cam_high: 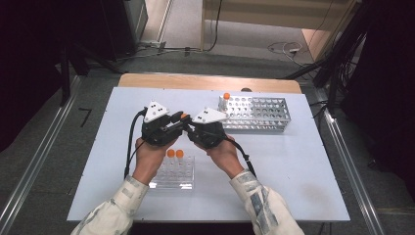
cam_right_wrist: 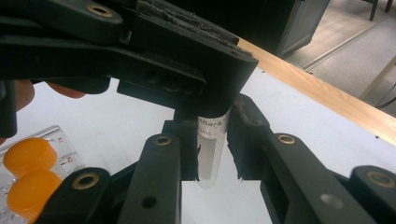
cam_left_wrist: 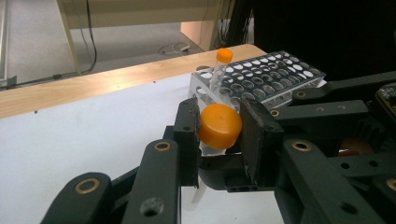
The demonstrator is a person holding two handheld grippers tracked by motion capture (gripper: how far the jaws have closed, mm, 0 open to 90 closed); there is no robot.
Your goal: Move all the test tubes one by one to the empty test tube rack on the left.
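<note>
White tabletop on a wooden board, grey carpet beyond. Both grippers meet mid-table above it, sharing one clear plastic tube with an orange screw cap. Left gripper has its jaws clamped on the cap; right gripper pinches the tube's clear body, jaws drawn nearly together. Likely step: unscrewing the cap. Best done by holding the body steady, twisting the cap about the tube's axis, keeping it level. Metal perforated rack behind holds one capped tube; clear acrylic rack nearer holds two.
</note>
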